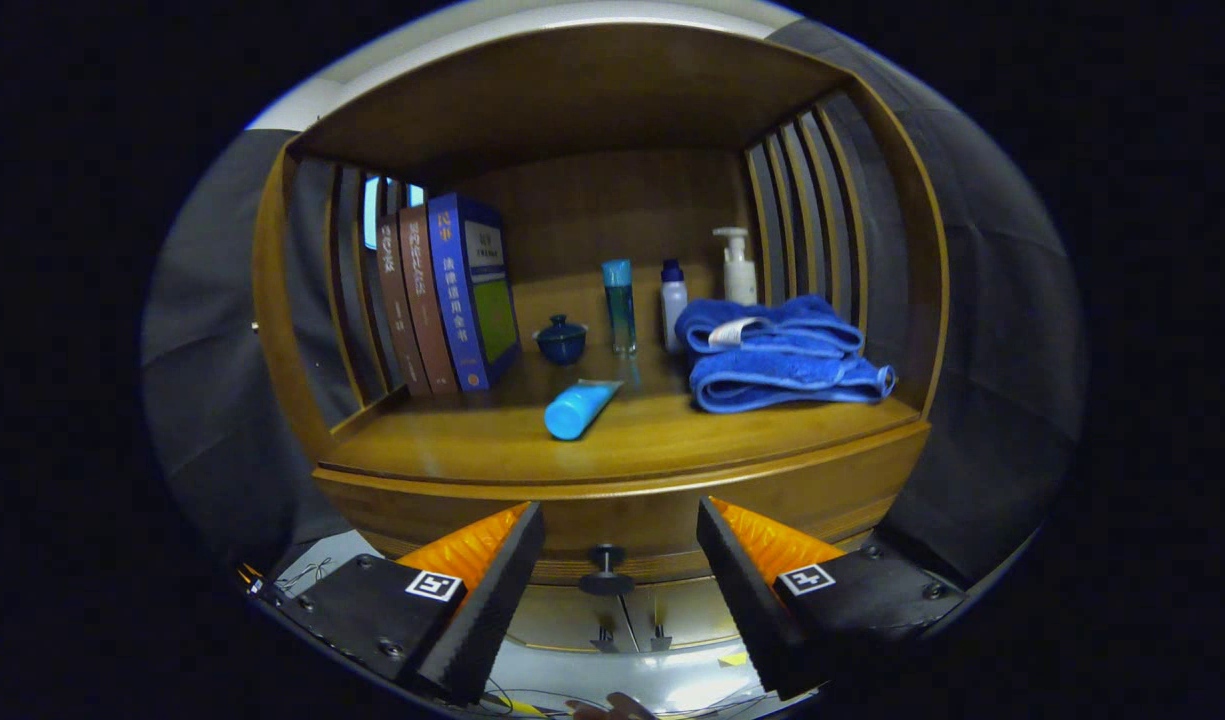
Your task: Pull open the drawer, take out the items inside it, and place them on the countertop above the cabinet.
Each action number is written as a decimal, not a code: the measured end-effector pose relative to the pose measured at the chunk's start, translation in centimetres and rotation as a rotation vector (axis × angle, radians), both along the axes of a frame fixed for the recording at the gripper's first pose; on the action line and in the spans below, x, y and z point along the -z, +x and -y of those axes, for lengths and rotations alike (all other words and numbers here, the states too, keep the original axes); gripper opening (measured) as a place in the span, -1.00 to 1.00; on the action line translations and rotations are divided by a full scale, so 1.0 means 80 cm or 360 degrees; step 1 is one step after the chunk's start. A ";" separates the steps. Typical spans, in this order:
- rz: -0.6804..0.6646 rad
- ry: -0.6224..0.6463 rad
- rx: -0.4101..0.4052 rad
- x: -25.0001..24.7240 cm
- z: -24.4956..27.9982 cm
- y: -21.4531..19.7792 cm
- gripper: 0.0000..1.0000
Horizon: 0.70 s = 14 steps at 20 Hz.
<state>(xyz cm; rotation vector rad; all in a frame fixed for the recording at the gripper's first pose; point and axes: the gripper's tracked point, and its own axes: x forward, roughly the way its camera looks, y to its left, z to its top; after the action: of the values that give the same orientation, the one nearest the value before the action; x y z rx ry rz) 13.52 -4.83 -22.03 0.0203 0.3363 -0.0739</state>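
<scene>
Gripper [620,560]: fingers spread wide, holding nothing. The drawer knob [606,570] sits between the fingertips, untouched by either. The drawer [622,510] front lies flush under the countertop [492,440]. On the countertop: a tube [580,408] lying near the front; books [442,295] upright at far left; a lidded cup [561,339], two bottles [620,303] and a pump bottle [738,265] at the far side; folded towels [782,352] at right.
</scene>
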 end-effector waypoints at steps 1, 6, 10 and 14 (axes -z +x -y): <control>0.0048 -0.0014 -0.0006 -0.020 -0.002 -0.006 0.98; 0.0278 -0.0055 -0.0040 -0.126 -0.019 -0.043 0.97; 0.0410 -0.0096 -0.0080 -0.186 -0.036 -0.085 0.96; 0.0415 -0.0120 -0.0102 -0.209 -0.045 -0.121 0.96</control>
<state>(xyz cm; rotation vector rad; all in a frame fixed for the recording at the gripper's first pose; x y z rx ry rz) 3.83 -1.22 -5.32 -0.0550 0.0734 -0.0200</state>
